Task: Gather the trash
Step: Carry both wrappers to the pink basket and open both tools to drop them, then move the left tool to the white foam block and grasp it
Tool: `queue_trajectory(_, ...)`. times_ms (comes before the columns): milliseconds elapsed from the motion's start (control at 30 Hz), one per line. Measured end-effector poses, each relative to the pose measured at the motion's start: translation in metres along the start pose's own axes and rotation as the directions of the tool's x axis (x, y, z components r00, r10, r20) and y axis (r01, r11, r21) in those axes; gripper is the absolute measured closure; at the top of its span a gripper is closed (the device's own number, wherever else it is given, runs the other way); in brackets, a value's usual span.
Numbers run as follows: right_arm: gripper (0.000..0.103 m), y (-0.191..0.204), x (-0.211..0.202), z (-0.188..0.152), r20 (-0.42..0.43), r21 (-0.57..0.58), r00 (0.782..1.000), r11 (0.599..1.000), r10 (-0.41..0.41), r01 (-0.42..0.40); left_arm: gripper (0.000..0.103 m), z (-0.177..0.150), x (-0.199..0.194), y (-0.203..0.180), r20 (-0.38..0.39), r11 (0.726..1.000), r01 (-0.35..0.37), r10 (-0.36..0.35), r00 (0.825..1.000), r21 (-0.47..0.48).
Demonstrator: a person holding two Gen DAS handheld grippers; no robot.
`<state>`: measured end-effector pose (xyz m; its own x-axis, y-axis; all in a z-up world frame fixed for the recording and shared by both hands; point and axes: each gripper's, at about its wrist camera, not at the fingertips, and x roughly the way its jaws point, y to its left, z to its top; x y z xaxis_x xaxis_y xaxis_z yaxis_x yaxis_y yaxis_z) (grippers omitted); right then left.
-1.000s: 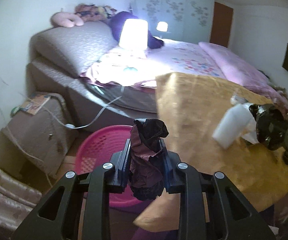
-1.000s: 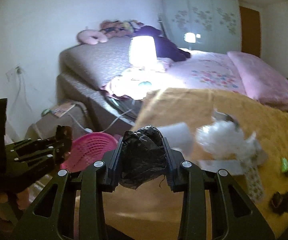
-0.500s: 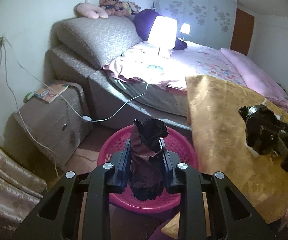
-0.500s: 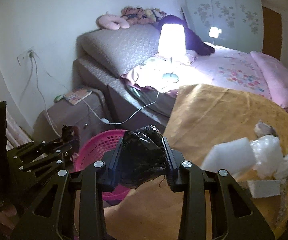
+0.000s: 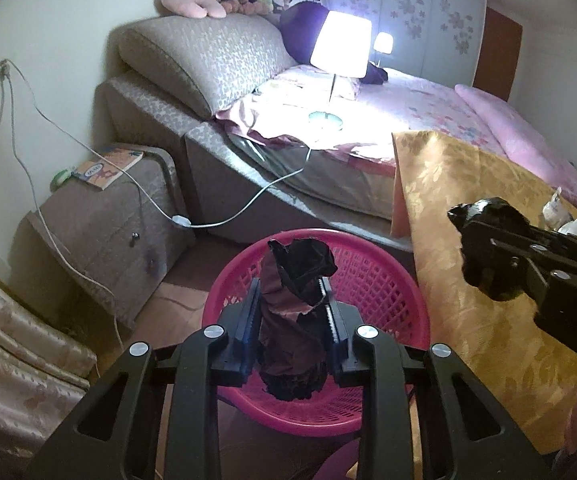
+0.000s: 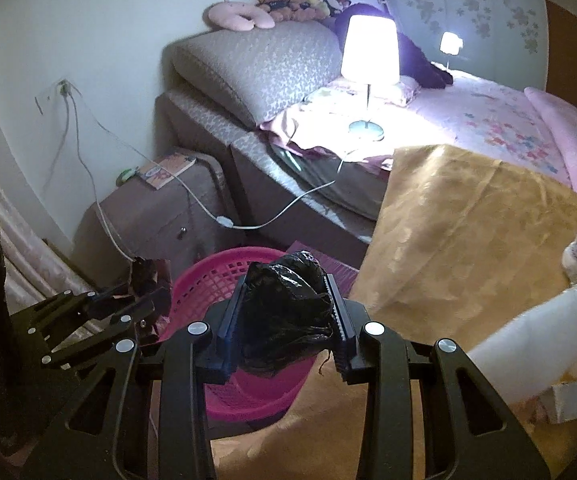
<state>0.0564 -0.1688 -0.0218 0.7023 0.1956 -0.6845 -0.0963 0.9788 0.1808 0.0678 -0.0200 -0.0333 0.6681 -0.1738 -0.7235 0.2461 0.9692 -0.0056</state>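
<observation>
The left gripper [image 5: 291, 312] hangs right over the pink basket [image 5: 384, 280], jaws tight on a dark wrapper [image 5: 294, 276]. The right gripper [image 6: 286, 312], squeezing a black bag [image 6: 284, 308], is beside the basket, over its rim.

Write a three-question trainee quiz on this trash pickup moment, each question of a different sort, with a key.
1. True or false: the left gripper is shut on a dark crumpled wrapper.
2. Multiple choice: the pink basket lies A) on the bed, B) on the floor beside the gold cloth, C) on the nightstand.
3. Fill in: the right gripper is shut on a crumpled black ____.

Key: 1 true; 2 B; 3 plastic bag.
</observation>
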Motion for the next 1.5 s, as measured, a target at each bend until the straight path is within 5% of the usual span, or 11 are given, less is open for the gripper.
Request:
queue_trajectory(233,0.065,0.001,0.015,0.003,-0.031,0.013,0.999,1.0,0.023,-0.022,0.066,-0.004,0.009,0.002,-0.022,1.0,-0.002,0.003,1.0,0.008)
queue_trajectory(467,0.041,-0.004,0.014,0.006,-0.016,0.049,0.999,0.998,0.038,-0.037,0.043,-0.004,0.01,0.0,-0.009,1.0,-0.014,0.014,1.0,0.016)
queue_trajectory(633,0.037,-0.011,0.008,0.007,-0.002,0.073,0.999,0.997,0.034,-0.034,0.035,-0.003,0.009,0.002,-0.008,1.0,-0.021,0.021,1.0,0.011)
queue_trajectory(1500,0.033,-0.05,-0.081,-0.04,0.133,0.11,0.977,0.982,-0.167,0.153,0.026,-0.007,-0.016,-0.026,0.051,0.997,0.029,-0.032,0.998,0.066)
